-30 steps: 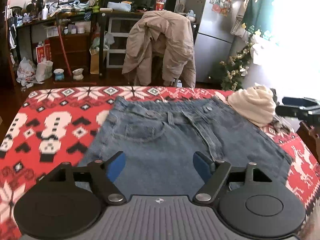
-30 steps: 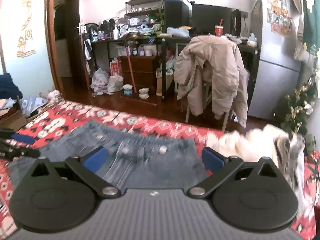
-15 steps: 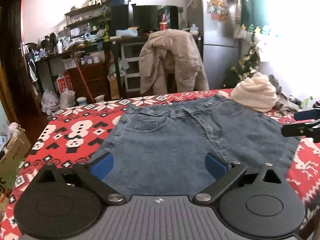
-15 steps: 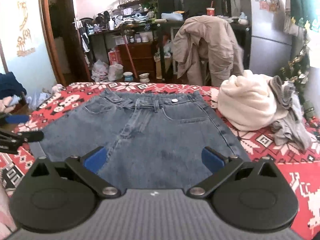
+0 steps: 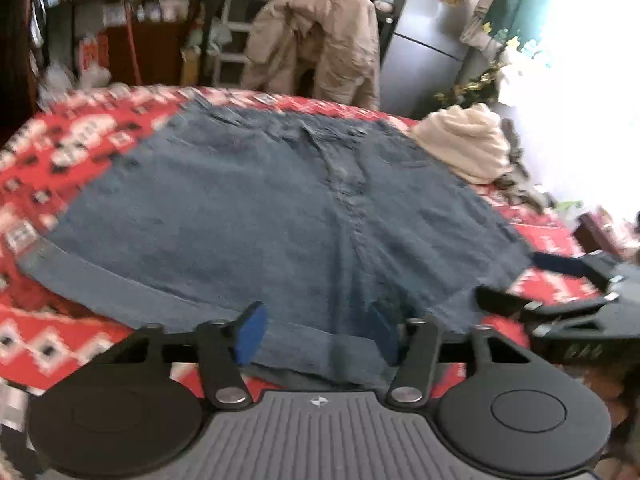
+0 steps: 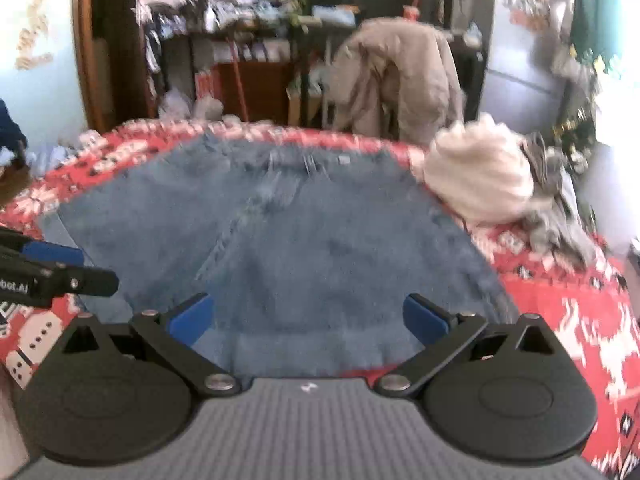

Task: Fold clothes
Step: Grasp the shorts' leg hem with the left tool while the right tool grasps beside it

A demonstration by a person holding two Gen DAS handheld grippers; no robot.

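In the left wrist view, a blue denim garment point(image 5: 280, 216) was seen spread flat on a table covered by a red, white and black patterned cloth point(image 5: 60, 152), its waistband at the far side and its near hem at the table's near edge. The left gripper point(image 5: 318, 334) was held at that hem with its jaws closing; the hem lay between the blue pads, though it could not be told whether they pressed on it. A cream knitted garment point(image 5: 464, 148) was heaped just beside the denim's far right corner. The right gripper point(image 5: 516, 280) was seen at the right, at the denim's near right corner. Behind the table, a beige coat point(image 5: 320, 40) was draped over a chair, a grey refrigerator point(image 5: 424, 52) stood beside it, and cluttered shelves were blurred.

In the right wrist view, the right gripper point(image 6: 308, 316) was held spread wide over the near hem of the denim garment point(image 6: 280, 240), with cloth between the pads but not pinched. The left gripper point(image 6: 72, 268) reached in from the left edge. The cream garment point(image 6: 476, 180) lay against a grey crumpled garment point(image 6: 556, 208) on the patterned cloth point(image 6: 560, 300). No containers could be made out clearly.
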